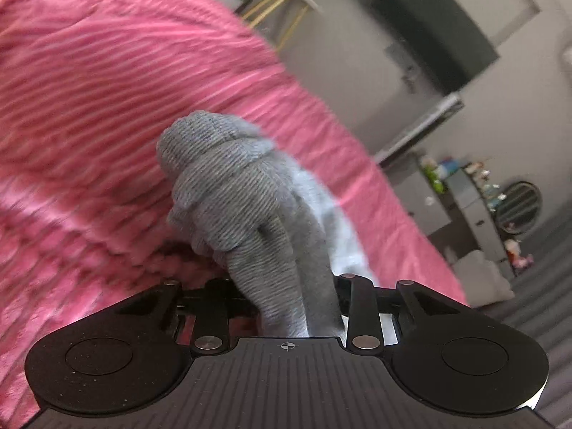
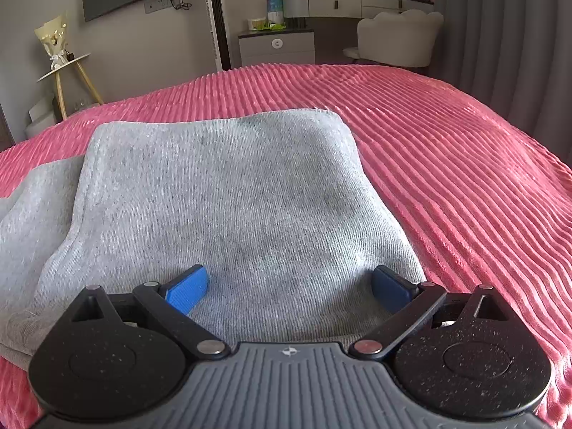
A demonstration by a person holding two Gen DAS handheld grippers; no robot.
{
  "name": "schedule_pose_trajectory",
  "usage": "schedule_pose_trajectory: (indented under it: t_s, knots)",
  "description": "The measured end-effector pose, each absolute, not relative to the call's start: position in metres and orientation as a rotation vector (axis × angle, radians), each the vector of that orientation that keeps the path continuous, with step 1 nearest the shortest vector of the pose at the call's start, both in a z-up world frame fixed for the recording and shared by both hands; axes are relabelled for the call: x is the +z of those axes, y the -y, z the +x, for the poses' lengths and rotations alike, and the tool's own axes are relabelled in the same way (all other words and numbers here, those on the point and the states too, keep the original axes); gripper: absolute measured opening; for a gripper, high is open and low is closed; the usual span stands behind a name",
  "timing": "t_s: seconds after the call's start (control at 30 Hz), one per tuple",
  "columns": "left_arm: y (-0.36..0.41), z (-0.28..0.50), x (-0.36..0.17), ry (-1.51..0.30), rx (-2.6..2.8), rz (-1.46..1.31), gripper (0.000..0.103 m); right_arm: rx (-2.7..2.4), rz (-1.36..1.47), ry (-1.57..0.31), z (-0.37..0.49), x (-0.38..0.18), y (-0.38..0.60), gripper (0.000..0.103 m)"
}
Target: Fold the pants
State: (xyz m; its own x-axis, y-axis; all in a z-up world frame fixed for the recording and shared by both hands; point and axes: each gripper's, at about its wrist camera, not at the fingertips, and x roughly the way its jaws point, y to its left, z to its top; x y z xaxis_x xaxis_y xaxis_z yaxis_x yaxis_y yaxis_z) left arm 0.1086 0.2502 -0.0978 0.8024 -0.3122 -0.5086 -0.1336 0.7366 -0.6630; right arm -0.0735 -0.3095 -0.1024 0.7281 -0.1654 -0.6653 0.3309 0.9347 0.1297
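The pants [image 2: 214,207] are a grey ribbed knit with a fine diagonal weave. In the right wrist view they lie folded into a rounded slab directly ahead of the right gripper [image 2: 289,287], resting on the bedspread [image 2: 447,150], a pink plush cover with raised parallel ridges. The slab's long axis runs away from the tool toward the far edge of the bed, and that far edge is straight with soft rounded corners. A lower layer of the same fabric projects to the tool's left and is cut off by the frame edge, so its full extent cannot be made out.

The right gripper's blue textured pads [image 2: 187,295] stand wide apart, one on each side, above the near end of the fabric. Whether they touch the cloth cannot be told.

In the left wrist view the left gripper [image 1: 286,300] is clamped on a bunched column of the pants [image 1: 243,207]. The fabric rises between the black linkage arms and ends in a rounded, knotted-looking lump ahead of the tool. The fingertips themselves are hidden behind the cloth. A paler fold shows on the tool's right side of the bunch. The bedspread [image 1: 107,107] here is streaked with motion blur, so its ridges are smeared.

Beyond the bed, ahead of the right tool, stand a white upholstered chair [image 2: 397,37] and a grey cabinet [image 2: 277,48]
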Motion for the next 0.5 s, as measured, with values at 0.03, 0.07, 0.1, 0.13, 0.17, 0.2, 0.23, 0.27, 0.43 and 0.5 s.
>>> schedule_pose_trajectory:
  t_s: [0.03,0.07,0.1,0.13,0.17,0.2,0.23,0.27,0.43,0.5]
  knots:
    - [-0.245,0.111,-0.092,-0.639,-0.117,-0.721,0.033,-0.277,0.247,-0.704,-0.073,-0.103,0.309,0.098]
    - [-0.241,0.113,-0.089,-0.64,-0.122,-0.698,0.033,-0.279,0.247,-0.703,-0.073,-0.103,0.309,0.098]
    - [-0.237,0.116,-0.087,-0.645,-0.125,-0.679,0.033,-0.279,0.247,-0.703,-0.072,-0.103,0.31,0.098]
    - [-0.235,0.119,-0.085,-0.651,-0.119,-0.67,0.033,-0.279,0.248,-0.702,-0.072,-0.103,0.31,0.098]
    - [-0.232,0.123,-0.084,-0.658,-0.114,-0.665,0.033,-0.28,0.248,-0.702,-0.072,-0.103,0.31,0.098]
    - [-0.231,0.123,-0.084,-0.662,-0.113,-0.667,0.033,-0.28,0.249,-0.701,-0.072,-0.103,0.31,0.098]
    - [-0.23,0.125,-0.084,-0.663,-0.121,-0.671,0.036,-0.28,0.248,-0.701,-0.072,-0.103,0.31,0.098]
    - [-0.23,0.126,-0.085,-0.669,-0.121,-0.671,0.045,-0.28,0.248,-0.701,-0.072,-0.103,0.31,0.098]
    - [-0.237,0.132,-0.106,-0.756,-0.045,-0.762,0.079,-0.281,0.248,-0.7,-0.072,-0.103,0.31,0.098]
    - [-0.244,0.135,-0.121,-0.793,-0.012,-0.814,0.062,-0.281,0.248,-0.7,-0.072,-0.103,0.31,0.098]
